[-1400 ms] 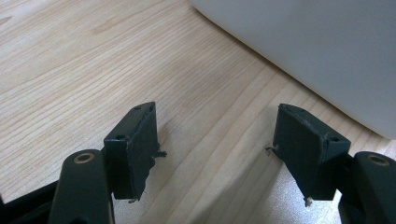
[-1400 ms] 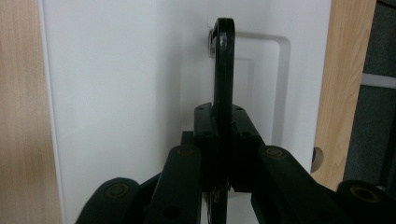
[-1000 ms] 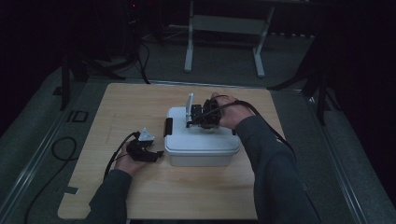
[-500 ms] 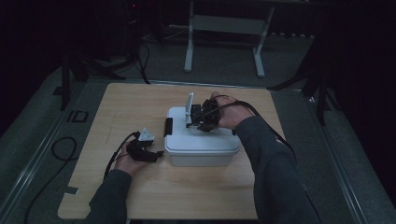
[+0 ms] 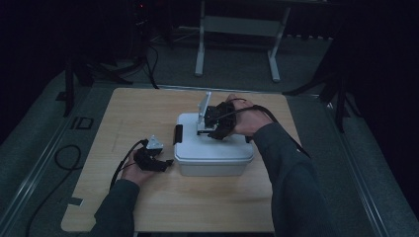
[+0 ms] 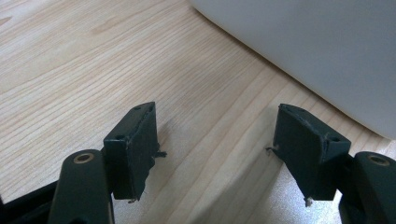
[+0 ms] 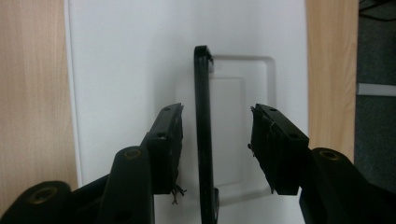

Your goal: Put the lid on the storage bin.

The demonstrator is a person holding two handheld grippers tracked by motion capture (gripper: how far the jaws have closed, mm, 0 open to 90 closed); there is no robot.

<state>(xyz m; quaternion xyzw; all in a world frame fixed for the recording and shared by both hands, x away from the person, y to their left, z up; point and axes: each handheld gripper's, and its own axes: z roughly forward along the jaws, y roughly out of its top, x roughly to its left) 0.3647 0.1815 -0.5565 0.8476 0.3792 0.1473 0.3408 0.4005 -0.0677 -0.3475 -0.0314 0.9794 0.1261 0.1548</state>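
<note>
A white lidded box [image 5: 212, 154] sits mid-table. Its black handle [image 7: 201, 130] stands up from a recess in the lid. My right gripper [image 7: 217, 114] hovers over the lid [image 7: 121, 70], and the handle is between its jaws. The jaws have just been opening and both pads now stand clear of the handle. From above, the right gripper [image 5: 205, 127] sits on top of the box. My left gripper [image 6: 215, 121] rests low on the wooden table [image 6: 70, 60], open and empty, just beside the box's left wall [image 6: 317, 51]. In the high view the left gripper [image 5: 165, 162] points at the box.
A black latch [image 5: 178, 134] is on the box's left end. The wooden tabletop [image 5: 133, 108] has bare room to the left and in front. A white frame stand [image 5: 237, 29] is on the floor behind, and cables [image 5: 64, 158] lie at the left.
Both hands and the box keep their places. In the high view the right gripper barely shifts over the lid.
</note>
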